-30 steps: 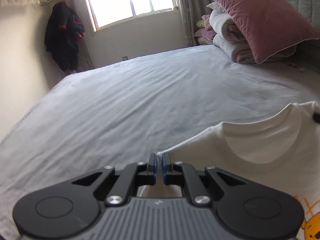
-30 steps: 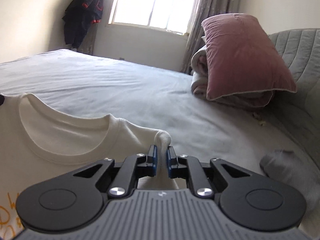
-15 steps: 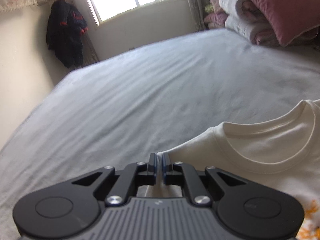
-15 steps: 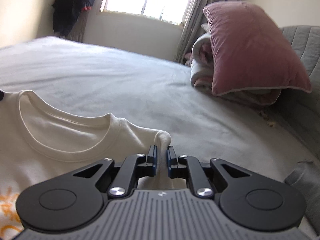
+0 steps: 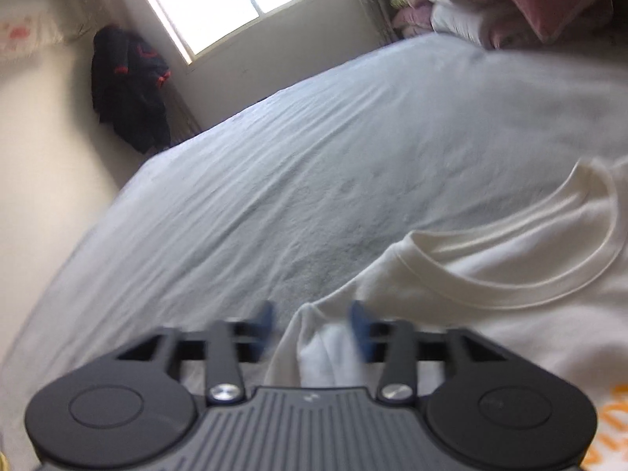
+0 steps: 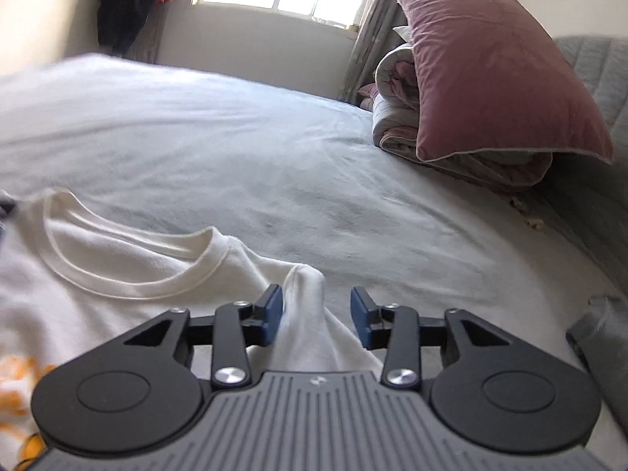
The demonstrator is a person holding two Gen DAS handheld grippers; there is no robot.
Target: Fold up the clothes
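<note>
my left gripper (image 5: 312, 325) has its jaws spread apart, a bunched shoulder corner of the cream t-shirt (image 5: 490, 274) lying loose in the gap between them; that view is blurred. my right gripper (image 6: 316, 316) is also spread wide, with the shirt's other shoulder ridge (image 6: 310, 298) rising between the blue pads (image 6: 272, 314) and gripped by neither. the t-shirt lies on the pale grey bedsheet (image 6: 274, 149), neckline facing up, orange print near its lower edge. a pink pillow (image 6: 494, 74) rests on a folded quilt (image 6: 396, 117) by the headboard.

Both grippers' fingers (image 5: 265, 320) (image 6: 271, 310) wide apart
</note>
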